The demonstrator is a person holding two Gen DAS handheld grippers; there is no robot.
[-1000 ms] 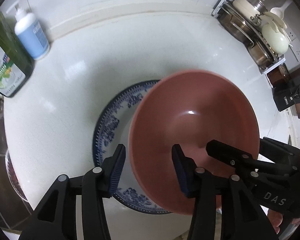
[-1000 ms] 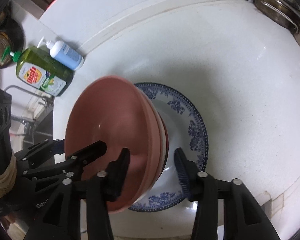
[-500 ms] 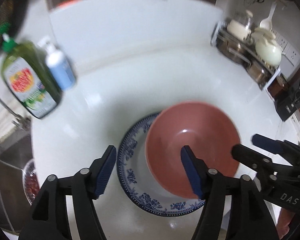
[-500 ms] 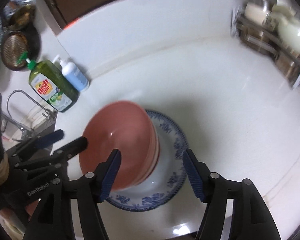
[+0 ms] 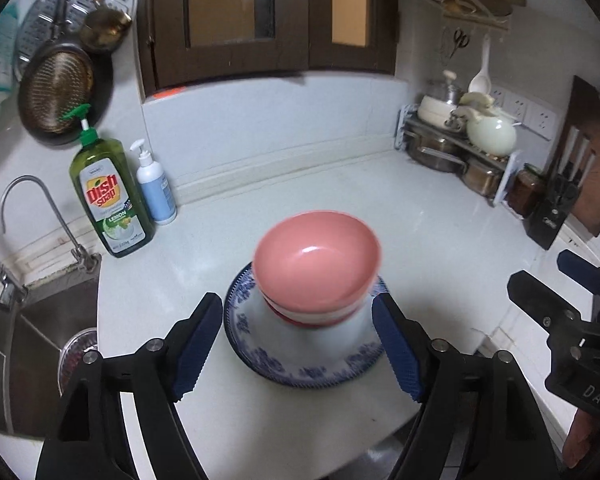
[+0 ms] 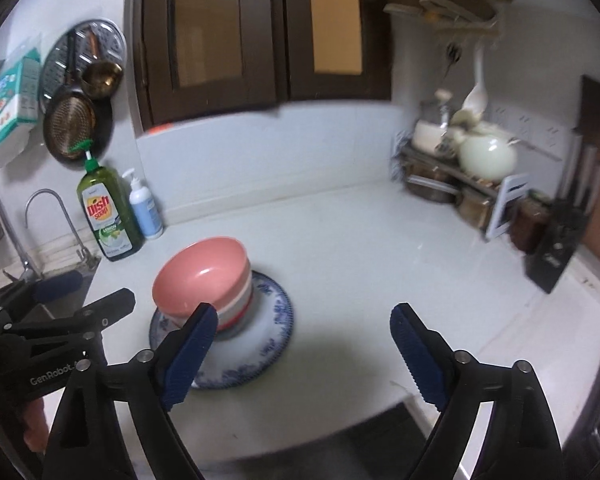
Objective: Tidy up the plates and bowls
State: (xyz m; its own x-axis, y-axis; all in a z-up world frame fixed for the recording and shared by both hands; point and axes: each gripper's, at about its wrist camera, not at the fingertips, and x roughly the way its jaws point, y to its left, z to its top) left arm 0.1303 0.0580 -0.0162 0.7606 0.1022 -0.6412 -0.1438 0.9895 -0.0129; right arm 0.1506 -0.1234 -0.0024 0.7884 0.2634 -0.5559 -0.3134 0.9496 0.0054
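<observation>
Kitchen corner, left to right. One curved chrome faucet [image 5: 24,216] rises over a steel sink [image 5: 28,344] at the far left. On the wall above hang one perforated round metal tray [image 5: 74,12], one brass ladle [image 5: 104,28] and one dark round mesh strainer [image 5: 56,96]. Two pump bottles stand touching on the white stone countertop [image 5: 440,232]: a tall green dish soap bottle [image 5: 108,196] and a shorter white-and-blue lotion bottle [image 5: 154,188].

Near the counter's middle lies one round blue-and-white patterned plate [image 5: 300,372], glossy, with a floral rim. On it sits a nested stack of bowls [image 5: 316,316]; the topmost is a smooth pink bowl [image 5: 318,264], with white and red rims showing beneath. How many bowls lie in the stack cannot be told, as the edges are blurred.

The left gripper [image 5: 300,344] hangs above the plate's near edge, its two ribbed blue pads [image 5: 194,352] spread wide to either side of the plate, holding nothing. The right gripper [image 6: 300,348] is likewise wide open and empty, off to the right of the stack, its left pad overlapping the bowls in the right wrist view.

At the right corner, one two-tier metal rack [image 5: 456,148] carries steel pots, a cream lidded pot and one pale rounded kettle [image 5: 490,132]. One black knife block [image 5: 556,200] stands beyond it.
</observation>
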